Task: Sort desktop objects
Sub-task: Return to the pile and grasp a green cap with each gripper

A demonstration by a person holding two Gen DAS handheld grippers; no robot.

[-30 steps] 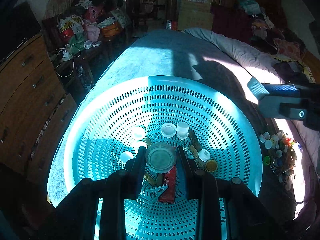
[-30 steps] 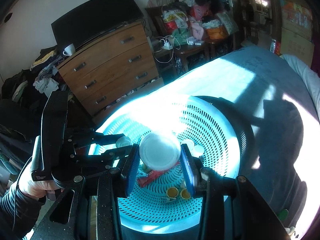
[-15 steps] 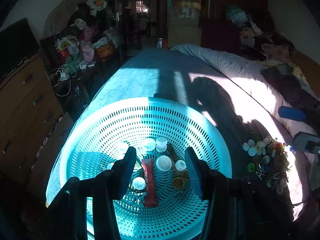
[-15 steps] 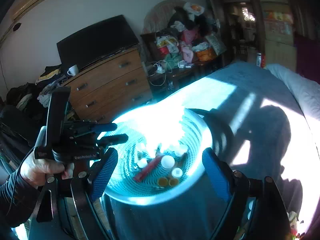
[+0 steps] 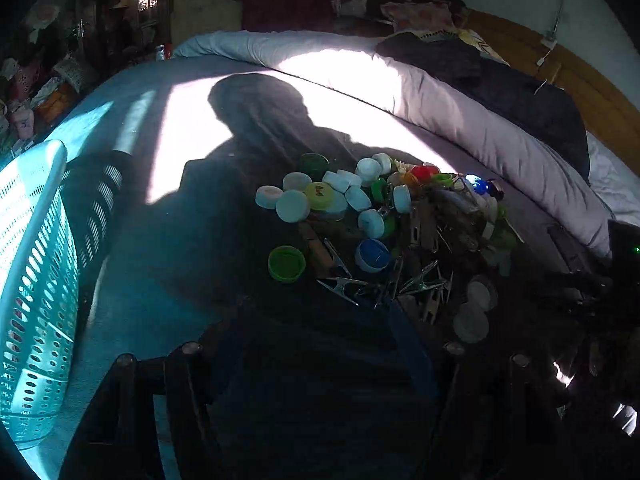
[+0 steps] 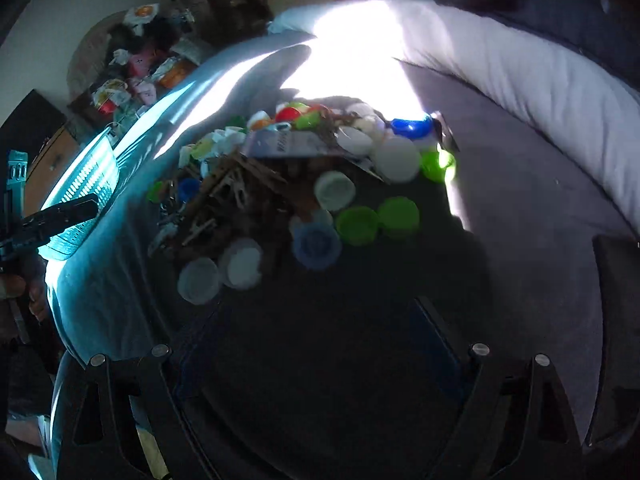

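A pile of bottle caps, metal clips and wooden pegs (image 5: 384, 232) lies on the bed in shadow; it also shows in the right wrist view (image 6: 288, 184). A green cap (image 5: 286, 264) and a blue cap (image 5: 373, 255) lie at its near edge. The teal perforated basket (image 5: 32, 264) stands at the far left, and its rim shows in the right wrist view (image 6: 86, 176). My left gripper (image 5: 316, 344) is open and empty, just short of the pile. My right gripper (image 6: 316, 328) is open and empty, near white caps (image 6: 224, 268) and a blue cap (image 6: 316, 242).
A rolled grey duvet (image 5: 440, 108) runs along the bed's far side, with a dark blanket (image 5: 520, 92) on it. A dresser and cluttered bags (image 6: 132, 76) stand beyond the bed. The person's hand holding the left gripper (image 6: 24, 236) shows at the left edge.
Both grippers dropped their white caps into the basket, opened, and swung right from above the basket to the pile on the bed.
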